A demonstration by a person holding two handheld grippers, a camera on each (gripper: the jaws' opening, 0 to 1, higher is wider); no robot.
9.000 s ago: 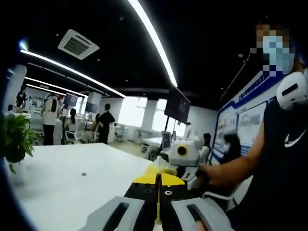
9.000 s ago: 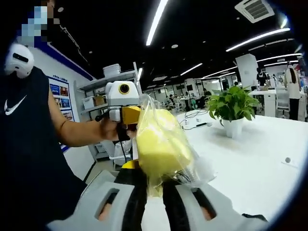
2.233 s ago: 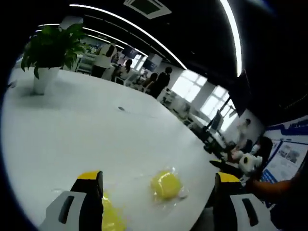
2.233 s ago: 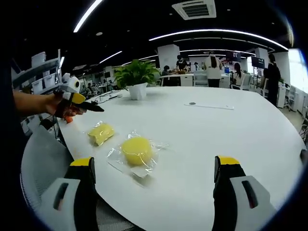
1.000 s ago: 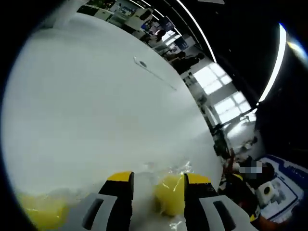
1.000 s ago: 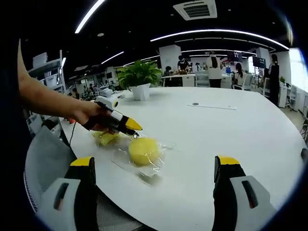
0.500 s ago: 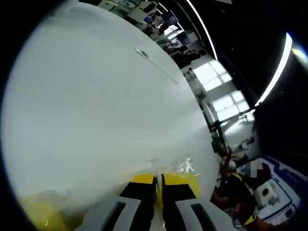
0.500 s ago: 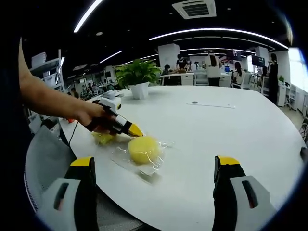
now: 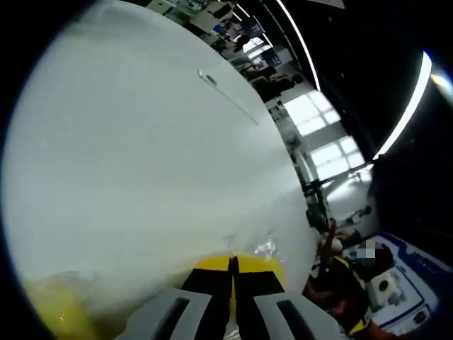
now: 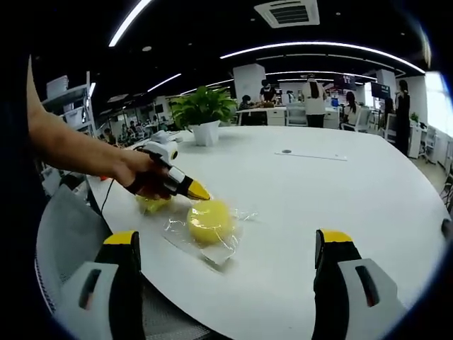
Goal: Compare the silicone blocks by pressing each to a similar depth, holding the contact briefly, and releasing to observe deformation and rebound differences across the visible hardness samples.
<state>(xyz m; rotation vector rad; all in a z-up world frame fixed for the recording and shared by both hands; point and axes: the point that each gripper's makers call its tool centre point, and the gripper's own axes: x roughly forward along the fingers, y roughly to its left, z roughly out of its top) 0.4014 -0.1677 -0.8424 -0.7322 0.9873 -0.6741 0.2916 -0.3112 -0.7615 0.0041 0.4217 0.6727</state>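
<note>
On table (image 10: 340,191) | left gripper (image 10: 201,192) jaws pressed together, tips against bagged block (image 10: 209,222) | right gripper (image 10: 228,248) jaws spread

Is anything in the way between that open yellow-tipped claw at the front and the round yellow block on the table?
Nothing solid: bare white table lies between the open right gripper and the round yellow block. Clear plastic wrap covers the block, and the left gripper is at its far edge.

The left gripper (image 9: 232,273) points down at the white table (image 9: 127,156), its yellow-tipped jaws closed together with barely a slit between them. Just past the tips a crinkle of clear bag (image 9: 267,248) shows, and a yellow block (image 9: 60,312) lies blurred at the lower left in its own wrap.
</note>
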